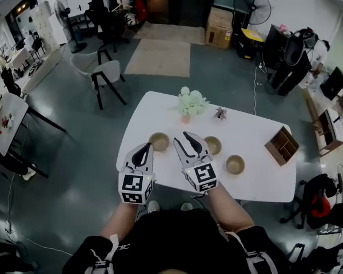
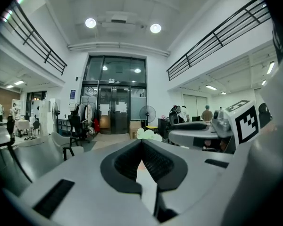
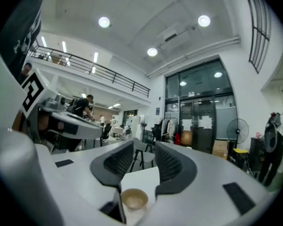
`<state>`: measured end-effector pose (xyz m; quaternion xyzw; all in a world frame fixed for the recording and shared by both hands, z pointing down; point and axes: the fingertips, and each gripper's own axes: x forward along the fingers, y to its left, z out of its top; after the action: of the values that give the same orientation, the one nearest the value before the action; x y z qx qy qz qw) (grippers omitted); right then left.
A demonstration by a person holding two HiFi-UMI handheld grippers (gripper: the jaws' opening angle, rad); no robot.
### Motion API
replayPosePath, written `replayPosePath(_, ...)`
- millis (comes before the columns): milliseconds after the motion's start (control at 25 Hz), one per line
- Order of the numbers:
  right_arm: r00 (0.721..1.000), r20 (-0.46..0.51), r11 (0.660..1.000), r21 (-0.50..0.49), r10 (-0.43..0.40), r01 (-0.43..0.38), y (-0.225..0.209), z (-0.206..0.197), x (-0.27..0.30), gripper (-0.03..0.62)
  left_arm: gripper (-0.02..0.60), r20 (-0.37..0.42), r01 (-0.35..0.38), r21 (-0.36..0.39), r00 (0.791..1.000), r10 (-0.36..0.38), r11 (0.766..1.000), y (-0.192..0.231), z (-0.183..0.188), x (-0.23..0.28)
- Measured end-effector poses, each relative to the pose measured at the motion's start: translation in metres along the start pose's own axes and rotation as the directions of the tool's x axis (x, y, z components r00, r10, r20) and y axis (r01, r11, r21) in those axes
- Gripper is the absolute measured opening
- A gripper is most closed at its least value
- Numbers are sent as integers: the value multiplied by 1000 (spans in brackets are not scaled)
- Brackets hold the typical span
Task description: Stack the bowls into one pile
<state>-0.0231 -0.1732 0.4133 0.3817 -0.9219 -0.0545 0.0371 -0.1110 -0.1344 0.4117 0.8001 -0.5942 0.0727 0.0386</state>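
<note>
Three tan bowls stand on the white table (image 1: 160,110): a left bowl (image 1: 159,141), a middle bowl (image 1: 214,145) and a right bowl (image 1: 235,164), each apart from the others. My left gripper (image 1: 142,151) hovers just left of the left bowl; in its own view the left gripper (image 2: 141,142) has its jaws meeting at the tip with nothing between them. My right gripper (image 1: 187,138) hangs between the left and middle bowls, partly covering the middle one. Its own view shows the right gripper (image 3: 144,149) open, with one bowl (image 3: 134,199) low in the gap, untouched by the pads.
A vase of pale flowers (image 1: 191,103) and a small ornament (image 1: 220,113) sit at the table's far edge. A wooden organiser (image 1: 282,145) stands at the right end. A chair (image 1: 103,73) stands on the floor beyond the table's left side.
</note>
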Motion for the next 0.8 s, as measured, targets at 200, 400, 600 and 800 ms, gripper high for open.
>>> replayPosePath(200,975,-141,976,-104,174,-189,26,-42,48,235,12,-10,-62,-23,998,61,998,31,-13,0)
replayPosePath(400,936,-227,945,-124,269,-302,46,-80,86,250,12,-24,-121,-45,993,120,992,61,-21,-2)
replayPosePath(600,877,-357,881,-228,322,-416,69,-133,110,268,12,-26,-162,-72,987,161,984,83,-30,-5)
replayPosePath(800,817,-491,807,-324,303,-493,76,-188,121,276,12,-26,-206,-69,979,205,976,92,-36,-7)
